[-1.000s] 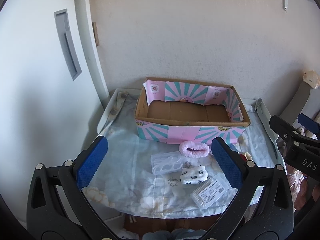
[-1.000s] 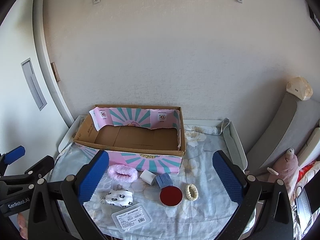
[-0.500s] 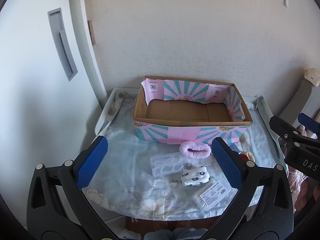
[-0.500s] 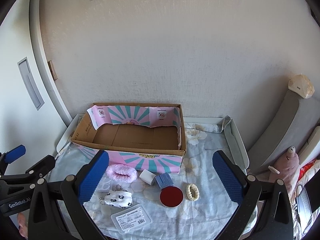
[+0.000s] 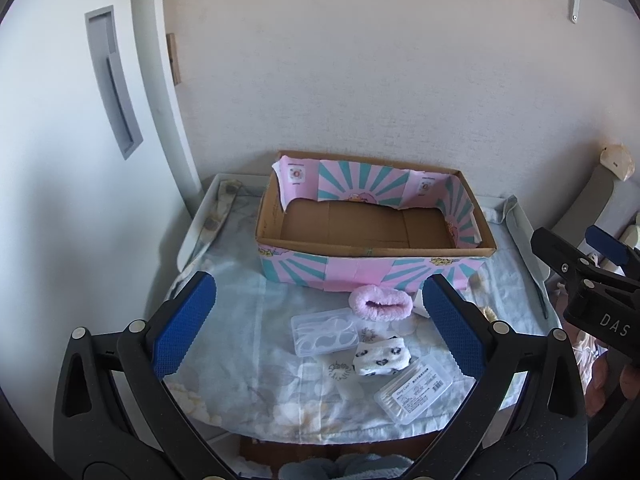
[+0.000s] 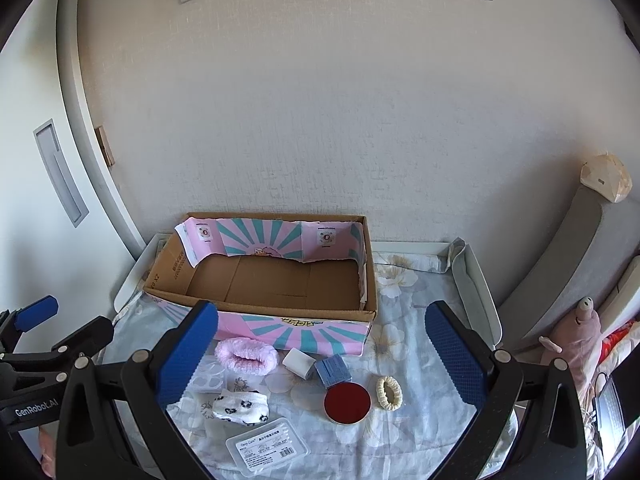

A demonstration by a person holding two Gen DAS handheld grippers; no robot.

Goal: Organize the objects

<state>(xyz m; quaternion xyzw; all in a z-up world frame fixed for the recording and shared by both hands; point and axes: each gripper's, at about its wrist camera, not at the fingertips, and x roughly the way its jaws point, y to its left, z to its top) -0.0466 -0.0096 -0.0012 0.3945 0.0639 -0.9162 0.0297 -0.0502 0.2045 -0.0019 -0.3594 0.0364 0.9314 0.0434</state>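
Note:
An empty pink and teal cardboard box (image 5: pixel 360 276) (image 6: pixel 256 324) stands at the back of a floral-clothed table (image 5: pixel 248 328). In front of it lie a pink fluffy scrunchie (image 5: pixel 380 300) (image 6: pixel 246 354), a clear plastic case (image 5: pixel 324 330), a spotted white cloth roll (image 5: pixel 382 356) (image 6: pixel 240 400), a labelled flat plastic box (image 5: pixel 416 390) (image 6: pixel 268 446), a white block (image 6: pixel 298 362), a blue block (image 6: pixel 332 370), a red round tin (image 6: pixel 347 402) and a cream scrunchie (image 6: pixel 389 392). My left gripper (image 5: pixel 316 328) and right gripper (image 6: pixel 320 348) are open and empty, above the table's front.
A white wall stands behind the table and a white door with a grey recessed handle (image 5: pixel 114 84) to the left. A grey padded chair (image 6: pixel 560 264) and a pink plush toy (image 6: pixel 576 344) sit to the right.
Both grippers have drifted slightly, so the table and box sit a little lower in each view. No object has moved.

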